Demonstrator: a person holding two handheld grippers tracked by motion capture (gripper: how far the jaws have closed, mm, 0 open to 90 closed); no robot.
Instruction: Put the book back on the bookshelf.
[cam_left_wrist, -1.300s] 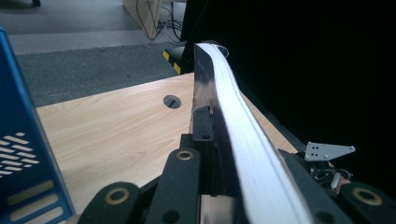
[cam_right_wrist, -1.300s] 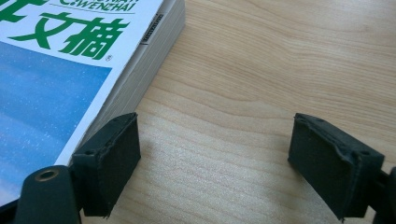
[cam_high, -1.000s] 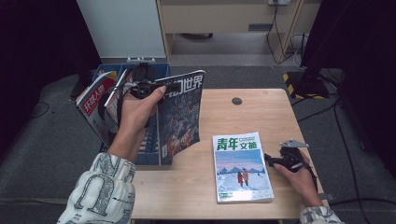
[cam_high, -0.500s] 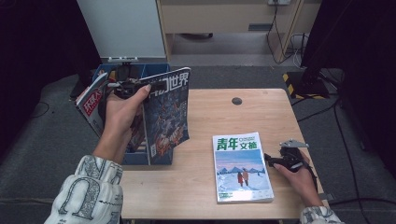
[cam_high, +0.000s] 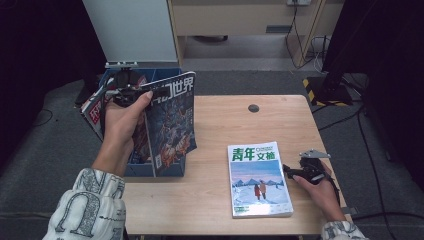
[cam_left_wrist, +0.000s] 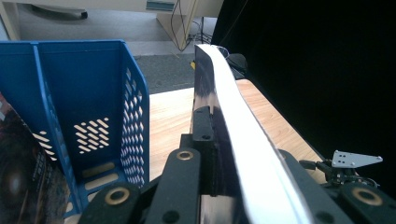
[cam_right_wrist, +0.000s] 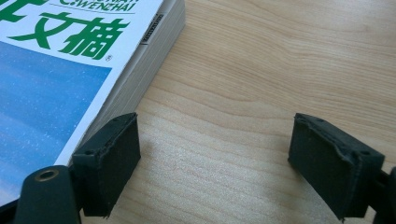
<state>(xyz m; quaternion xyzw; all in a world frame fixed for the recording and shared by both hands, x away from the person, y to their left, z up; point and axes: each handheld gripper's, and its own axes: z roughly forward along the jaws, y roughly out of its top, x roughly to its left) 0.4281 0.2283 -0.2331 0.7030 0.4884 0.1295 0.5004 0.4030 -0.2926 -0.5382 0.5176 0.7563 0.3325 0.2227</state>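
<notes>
Magazine (cam_high: 170, 125) pinched in left fingers (cam_left_wrist: 210, 154) beside blue rack (cam_high: 150, 170), perhaps touching; right fingers (cam_right_wrist: 215, 158) agape, empty.

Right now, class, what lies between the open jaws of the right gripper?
Nothing but bare table, as the right gripper view shows. The right gripper stands open beside the green-titled magazine, whose edge lies by one jaw, not between them.

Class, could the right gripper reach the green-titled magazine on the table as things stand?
Probably yes. The right gripper rests open on the table right beside the green-titled magazine, one jaw against its edge, with bare wood and nothing else between them.
</notes>
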